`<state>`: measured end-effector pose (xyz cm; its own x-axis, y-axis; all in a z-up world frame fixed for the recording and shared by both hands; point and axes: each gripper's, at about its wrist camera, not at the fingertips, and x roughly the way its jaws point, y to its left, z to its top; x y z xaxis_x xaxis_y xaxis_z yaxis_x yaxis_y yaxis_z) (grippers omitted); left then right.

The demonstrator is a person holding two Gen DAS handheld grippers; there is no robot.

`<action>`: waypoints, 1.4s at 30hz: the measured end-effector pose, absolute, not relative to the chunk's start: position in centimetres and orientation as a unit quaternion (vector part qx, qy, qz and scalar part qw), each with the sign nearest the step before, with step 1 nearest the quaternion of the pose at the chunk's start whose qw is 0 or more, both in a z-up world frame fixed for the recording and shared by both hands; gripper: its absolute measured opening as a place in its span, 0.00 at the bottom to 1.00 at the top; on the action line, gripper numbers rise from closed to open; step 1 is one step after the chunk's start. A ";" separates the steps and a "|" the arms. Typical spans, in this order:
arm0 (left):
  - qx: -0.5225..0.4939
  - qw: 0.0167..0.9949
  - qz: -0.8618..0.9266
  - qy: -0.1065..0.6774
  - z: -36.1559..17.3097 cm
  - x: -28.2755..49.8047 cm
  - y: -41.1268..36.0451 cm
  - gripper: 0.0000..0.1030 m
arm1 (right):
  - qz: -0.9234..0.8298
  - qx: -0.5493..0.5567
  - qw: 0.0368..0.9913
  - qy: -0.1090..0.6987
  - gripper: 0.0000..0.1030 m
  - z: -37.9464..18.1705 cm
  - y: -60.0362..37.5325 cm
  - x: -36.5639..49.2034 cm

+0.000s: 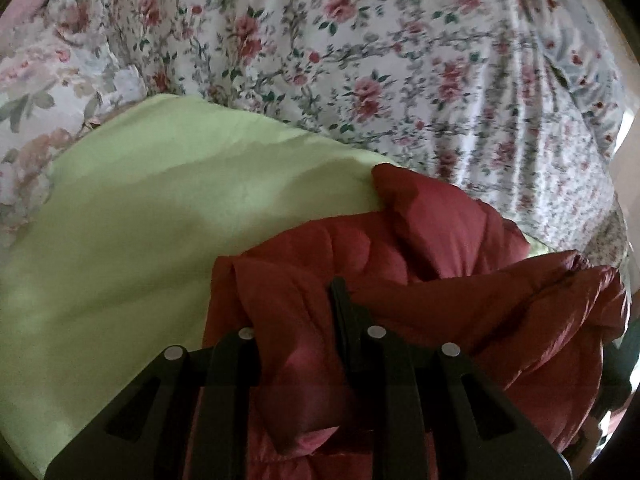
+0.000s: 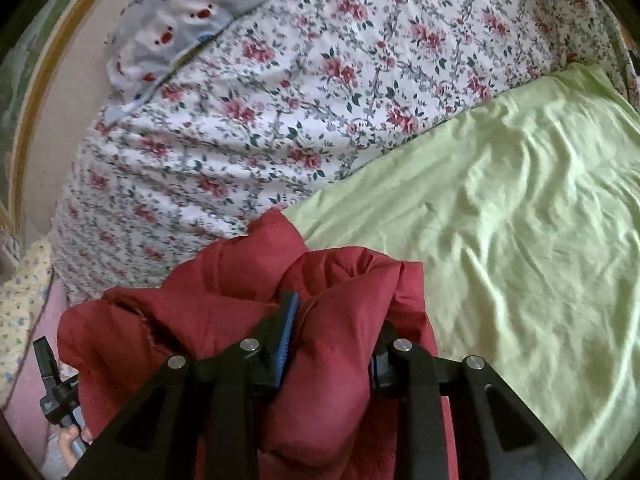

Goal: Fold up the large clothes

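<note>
A puffy dark red padded garment (image 1: 460,264) lies bunched on a light green sheet (image 1: 160,208). My left gripper (image 1: 298,320) is shut on a fold of the red garment, which bulges between its black fingers. In the right wrist view the same red garment (image 2: 224,280) is bunched in front. My right gripper (image 2: 332,328) is shut on another thick fold of it, the blue pad of the left finger (image 2: 286,336) pressing into the cloth. The right finger is mostly buried in fabric. The left gripper's body (image 2: 52,384) shows at the lower left of the right wrist view.
A white floral quilt (image 1: 360,60) covers the bed behind the green sheet (image 2: 520,220) and also shows in the right wrist view (image 2: 280,100). A grey patterned pillow (image 2: 188,12) lies at the top left. A wooden bed frame edge (image 2: 40,92) runs along the left.
</note>
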<state>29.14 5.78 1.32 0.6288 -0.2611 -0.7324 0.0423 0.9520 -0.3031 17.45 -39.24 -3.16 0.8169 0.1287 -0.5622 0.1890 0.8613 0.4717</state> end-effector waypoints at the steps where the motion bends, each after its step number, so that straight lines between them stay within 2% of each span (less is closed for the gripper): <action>1: -0.130 0.893 -0.085 0.423 1.0 29.6 5.8 0.19 | -0.019 0.261 0.916 0.303 0.27 -3.5 -39.2 18.1; 9: -0.147 0.889 -0.093 0.425 -0.3 32.5 6.0 0.22 | -0.042 0.265 0.910 0.316 0.28 -5.8 -39.7 22.5; 12: -0.159 0.888 -0.097 0.420 0.6 31.4 6.7 0.27 | -0.052 0.249 0.912 0.321 0.28 -6.0 -39.4 23.6; 14: -0.162 0.895 -0.093 0.406 1.8 29.4 7.5 0.41 | -0.052 0.246 0.913 0.323 0.28 -6.1 -39.3 24.0; 17: -0.164 0.910 -0.086 0.370 4.3 25.8 8.4 0.53 | -0.054 0.242 0.914 0.322 0.29 -6.2 -39.2 24.2; 23: -0.132 0.909 -0.159 0.362 6.0 20.7 5.4 0.53 | -0.062 0.242 0.914 0.321 0.31 -6.3 -39.2 24.6; 29: -0.091 0.884 -0.220 0.403 3.3 18.8 -0.3 0.53 | -0.062 0.239 0.913 0.326 0.33 -6.0 -39.0 24.5; 32: -0.053 0.886 -0.186 0.420 1.0 20.2 -1.6 0.53 | -0.051 0.245 0.911 0.328 0.42 -4.9 -39.1 23.8; 37: -0.047 0.891 -0.162 0.422 -0.7 22.2 -1.9 0.51 | -0.036 0.217 0.939 0.265 0.70 -0.4 -37.2 18.2; 39: -0.033 0.895 -0.150 0.418 -0.8 22.7 -2.4 0.51 | -0.011 0.178 0.952 0.250 0.71 0.8 -35.0 16.0; 42: -0.015 0.898 -0.137 0.418 -0.9 23.0 -3.2 0.51 | 0.030 0.102 0.949 0.297 0.71 -0.1 -31.1 16.0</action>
